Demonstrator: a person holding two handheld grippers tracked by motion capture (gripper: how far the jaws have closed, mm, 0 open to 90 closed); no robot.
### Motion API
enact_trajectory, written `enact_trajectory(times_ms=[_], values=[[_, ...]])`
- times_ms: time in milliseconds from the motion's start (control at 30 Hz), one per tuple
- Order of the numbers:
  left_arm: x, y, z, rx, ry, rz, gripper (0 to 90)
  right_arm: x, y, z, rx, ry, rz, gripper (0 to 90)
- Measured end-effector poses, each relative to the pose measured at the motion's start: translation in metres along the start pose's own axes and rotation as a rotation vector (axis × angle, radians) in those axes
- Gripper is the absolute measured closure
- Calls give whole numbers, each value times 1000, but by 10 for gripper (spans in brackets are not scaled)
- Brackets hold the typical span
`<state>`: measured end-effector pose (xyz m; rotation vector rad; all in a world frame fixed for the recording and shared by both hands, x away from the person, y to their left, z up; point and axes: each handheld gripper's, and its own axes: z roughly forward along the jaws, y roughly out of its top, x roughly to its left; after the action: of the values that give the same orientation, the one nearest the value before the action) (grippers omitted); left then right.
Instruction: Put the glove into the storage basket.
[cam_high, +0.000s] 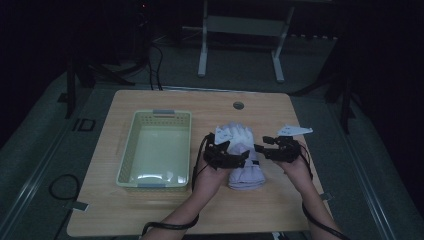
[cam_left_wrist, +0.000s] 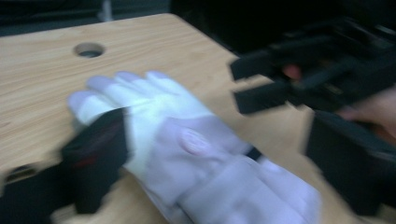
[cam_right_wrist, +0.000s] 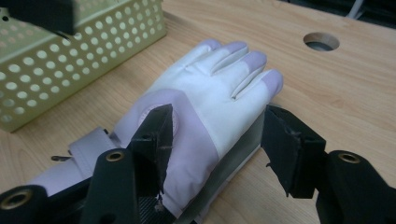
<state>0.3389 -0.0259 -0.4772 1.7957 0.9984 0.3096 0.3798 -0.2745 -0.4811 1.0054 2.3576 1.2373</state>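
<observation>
High view is dim: a white glove lies palm-down at table centre, fingers toward 12 o'clock, its cuff half hidden by both hands. Left gripper sits at the glove's 9 o'clock, right gripper at its 3 o'clock, a pale green basket farther off at 9. Right gripper view: jaws spread, straddling the glove's palm, one pad over the glove, the other just off its edge; no clear pinch. Left gripper view is motion-blurred: one jaw overlaps the glove's thumb side, the other is cut off at the frame edge; jaws apart, contact unreadable.
</observation>
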Motion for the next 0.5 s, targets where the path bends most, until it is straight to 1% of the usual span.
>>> enact_trajectory(times_ms=[67, 100, 133, 200, 233, 267, 333, 367, 433, 467, 500], values=[[4, -1, 10, 40, 33, -9, 163, -1, -2, 4, 11, -9, -1, 433], [7, -2, 14, 62, 35, -21, 170, -1, -3, 6, 16, -2, 3, 430], [10, -6, 20, 81, 47, -41, 195, -1, -5, 8, 18, -3, 5, 428], [14, -11, 28, 120, 54, -63, 198, 0, -8, 12, 30, -5, 6, 427], [15, -14, 32, 138, 67, -70, 198, 0, -10, 14, 33, -5, 12, 419], [16, -17, 36, 154, 70, -76, 198, -1, -12, 15, 36, -5, 17, 417], [19, -25, 45, 197, 80, -67, 197, 0, -16, 20, 46, 1, 20, 393], [20, -28, 48, 204, 77, -73, 187, 0, -19, 23, 57, -6, 18, 393], [25, -34, 52, 218, 62, -103, 176, 0, -23, 27, 80, -9, 11, 391], [28, -38, 54, 224, 54, -131, 172, 0, -25, 30, 89, -13, 11, 393], [30, -40, 55, 231, 56, -143, 153, -1, -28, 33, 109, -4, 23, 405]])
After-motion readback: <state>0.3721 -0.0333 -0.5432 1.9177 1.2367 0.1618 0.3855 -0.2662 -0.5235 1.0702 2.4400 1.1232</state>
